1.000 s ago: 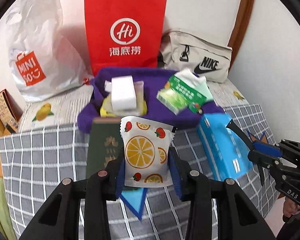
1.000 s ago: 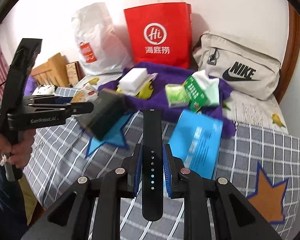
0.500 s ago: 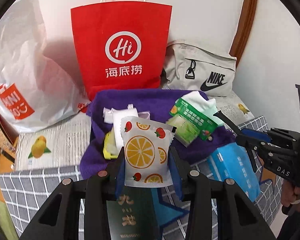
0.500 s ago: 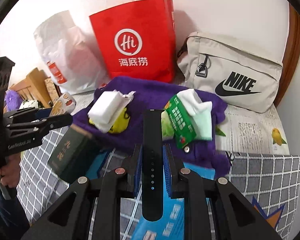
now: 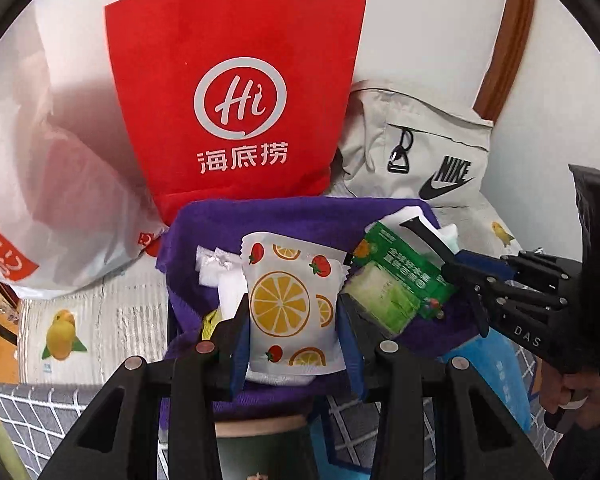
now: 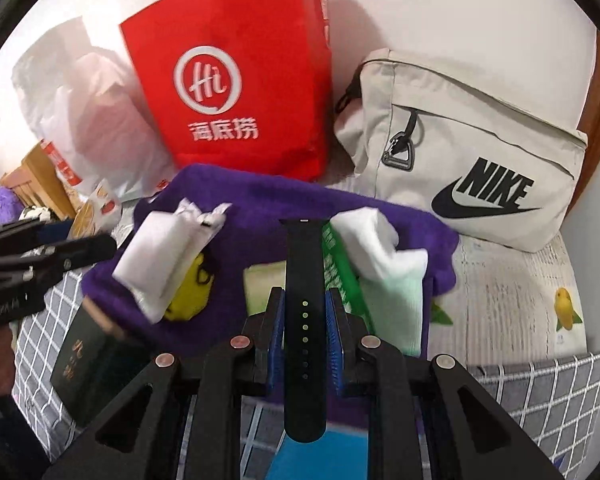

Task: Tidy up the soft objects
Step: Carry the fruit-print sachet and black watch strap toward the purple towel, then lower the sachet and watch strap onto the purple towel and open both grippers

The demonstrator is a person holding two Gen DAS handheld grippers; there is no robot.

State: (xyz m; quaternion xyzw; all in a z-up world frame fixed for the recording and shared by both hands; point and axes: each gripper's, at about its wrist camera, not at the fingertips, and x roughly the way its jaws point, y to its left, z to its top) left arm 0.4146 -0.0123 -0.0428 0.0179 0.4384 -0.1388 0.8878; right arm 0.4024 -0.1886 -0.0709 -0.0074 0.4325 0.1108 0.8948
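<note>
Left gripper point(image 5: 294, 320) clenched on our fruit-print pouch point(image 5: 292, 300) (oranges and strawberries), pads pressing both side edges; pouch upright above the purple cloth point(image 5: 284, 216). Right gripper point(image 6: 305, 320) clamps the black watch strap point(image 6: 304, 320), strap running lengthwise between the pads, its tip over the same cloth. On the cloth we note a white wrapped block point(image 6: 164, 252) at 10 o'clock from the strap, a yellow item point(image 6: 192, 288) half under it, and a green tissue pack point(image 6: 340, 276) just beside the strap at 2 o'clock. Red paper bag point(image 5: 236, 92) stands at 12 o'clock behind the cloth; beige Nike bag point(image 6: 460, 152) at 2 o'clock. Dark green booklet point(image 6: 88, 364) at 8 o'clock on the checked bedcover point(image 6: 540, 392).
</note>
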